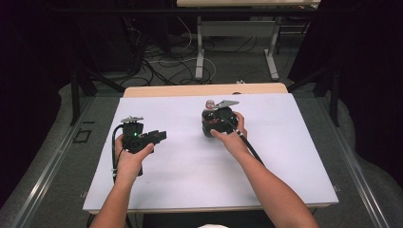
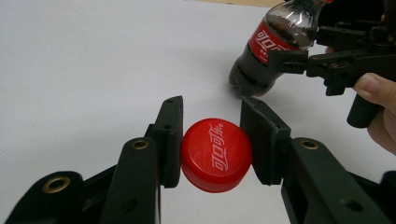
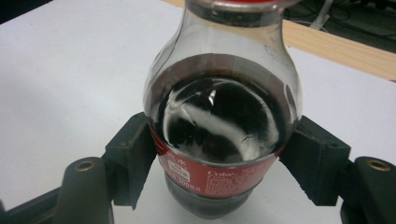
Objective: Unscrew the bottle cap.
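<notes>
We've got the red Coca-Cola cap (image 2: 216, 155) pinched edge-on in the left tongs (image 2: 212, 140), off the neck and held clear. Right tongs (image 3: 219, 158) clamp the cola bottle (image 3: 219, 121) at its label, tilted on the white surface (image 1: 190, 161), likely to steady it. Bottle sits well ahead of the left tongs.

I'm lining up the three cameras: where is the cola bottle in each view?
High view: bottle right of centre, behind the right gripper, mostly hidden.
Left gripper view: top right, clamped by the right gripper, beyond the red cap.
Right gripper view: centre, bottle between the jaws.
Shared landmark: the white table, its wooden far edge.
</notes>
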